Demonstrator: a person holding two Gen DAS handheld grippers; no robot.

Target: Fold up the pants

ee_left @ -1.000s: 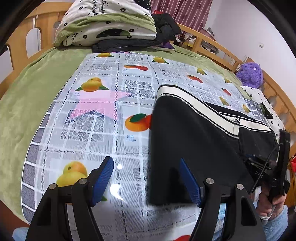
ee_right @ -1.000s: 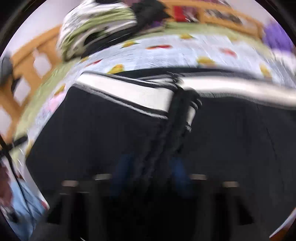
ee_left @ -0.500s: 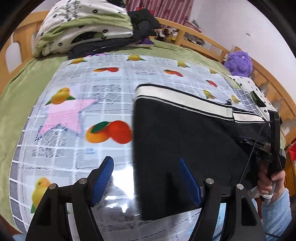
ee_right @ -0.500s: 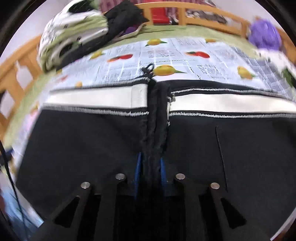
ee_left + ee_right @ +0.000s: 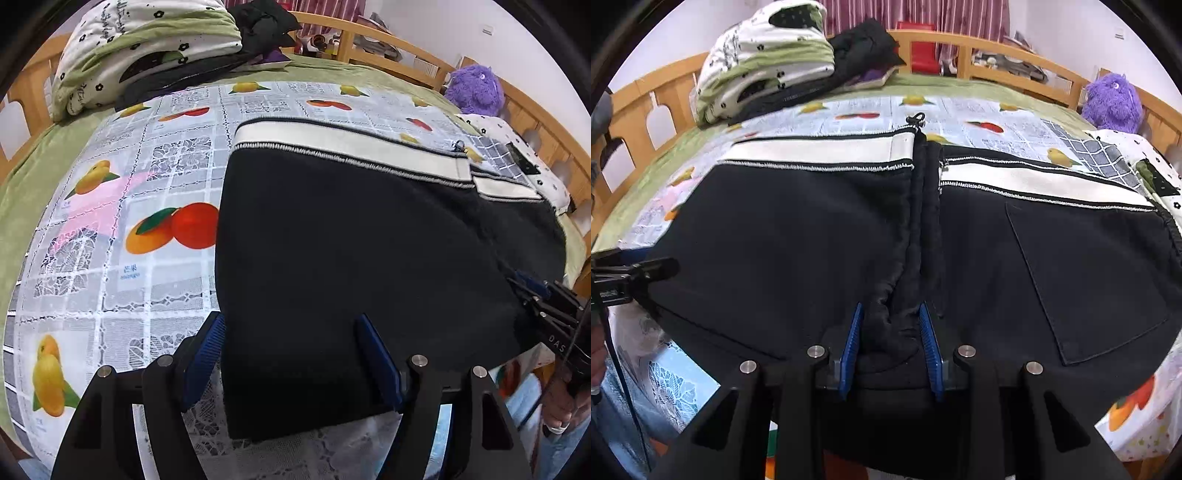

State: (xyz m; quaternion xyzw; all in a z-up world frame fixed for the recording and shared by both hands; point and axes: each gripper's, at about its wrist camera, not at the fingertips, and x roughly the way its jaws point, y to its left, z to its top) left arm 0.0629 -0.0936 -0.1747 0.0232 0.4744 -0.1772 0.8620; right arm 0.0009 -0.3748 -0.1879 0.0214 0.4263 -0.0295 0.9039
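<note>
Black pants (image 5: 351,236) with a white side stripe lie on a fruit-print cloth (image 5: 147,177) over the bed. My left gripper (image 5: 291,354) is open, its blue pads either side of the pants' near left corner. My right gripper (image 5: 892,343) is shut on a bunched ridge of black fabric at the pants' near edge (image 5: 897,295); a back pocket (image 5: 1089,280) lies to its right. The right gripper also shows at the right edge of the left wrist view (image 5: 546,306), and the left gripper at the left edge of the right wrist view (image 5: 631,277).
Folded green and white bedding (image 5: 147,48) and dark clothes (image 5: 258,22) are stacked at the far end. A purple plush toy (image 5: 474,88) sits by the wooden bed rail (image 5: 406,48). A dotted white cloth (image 5: 1145,158) lies at the far right.
My left gripper has moved right, so its open jaws now straddle the pants' corner. My right gripper stays shut on the bunched fabric and its view has steadied.
</note>
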